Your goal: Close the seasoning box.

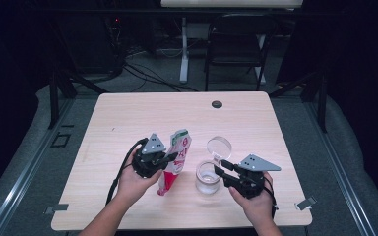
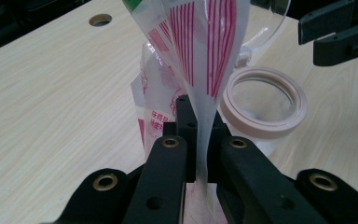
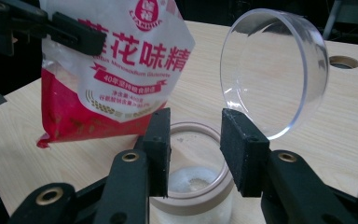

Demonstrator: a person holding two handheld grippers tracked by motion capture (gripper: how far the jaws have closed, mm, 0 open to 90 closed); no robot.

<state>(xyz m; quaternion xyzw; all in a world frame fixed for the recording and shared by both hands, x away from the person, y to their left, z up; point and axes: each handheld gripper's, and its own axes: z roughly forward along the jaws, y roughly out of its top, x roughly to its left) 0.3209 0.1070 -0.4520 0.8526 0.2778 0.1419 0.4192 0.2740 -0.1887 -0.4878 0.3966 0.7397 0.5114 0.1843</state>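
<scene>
Nearest me, my left gripper [image 1: 170, 158] pinches the soft, light seasoning bag [image 1: 175, 162] mid-bench, best held at its flat edge, while my right gripper [image 1: 218, 168] stands open by the fragile, slippery jar [image 1: 208, 178].

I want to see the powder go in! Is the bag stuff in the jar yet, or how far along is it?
Done: the jar is open, its clear lid flipped up, with a little white powder at the bottom. In hand: the left gripper pinches the red and white bag, held next to the jar, while the right gripper waits open at the rim. Left: pouring and closing the lid.
</scene>
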